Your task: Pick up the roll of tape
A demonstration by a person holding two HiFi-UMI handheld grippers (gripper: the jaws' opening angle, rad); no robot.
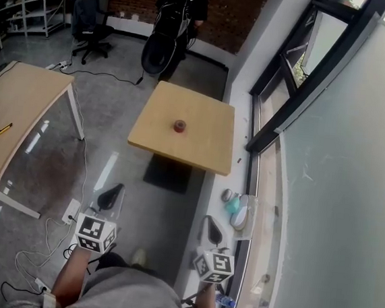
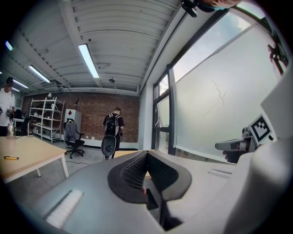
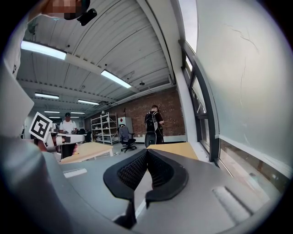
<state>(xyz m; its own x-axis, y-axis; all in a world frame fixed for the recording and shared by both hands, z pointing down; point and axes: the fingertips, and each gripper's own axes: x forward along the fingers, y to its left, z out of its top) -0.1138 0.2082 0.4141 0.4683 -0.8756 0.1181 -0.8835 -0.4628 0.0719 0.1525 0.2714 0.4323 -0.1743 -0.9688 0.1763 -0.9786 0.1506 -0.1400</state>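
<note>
Left gripper [image 1: 110, 196] and right gripper [image 1: 212, 232] are clenched empty, well apart from the roll of tape [image 1: 179, 126] on the table [image 1: 206, 148]: approach level, open jaws early.

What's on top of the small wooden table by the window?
A reddish roll of tape sits near the middle of the table. Anything under the roll is covered.

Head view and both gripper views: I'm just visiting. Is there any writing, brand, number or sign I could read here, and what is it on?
No word, brand or number is readable in any view.
On the left gripper, the marker cube: a black-and-white square pattern, no letters.
On the right gripper, its own cube: the same kind of pattern.
On the far white panel: a red diamond sign; any print is too small to read.
</note>
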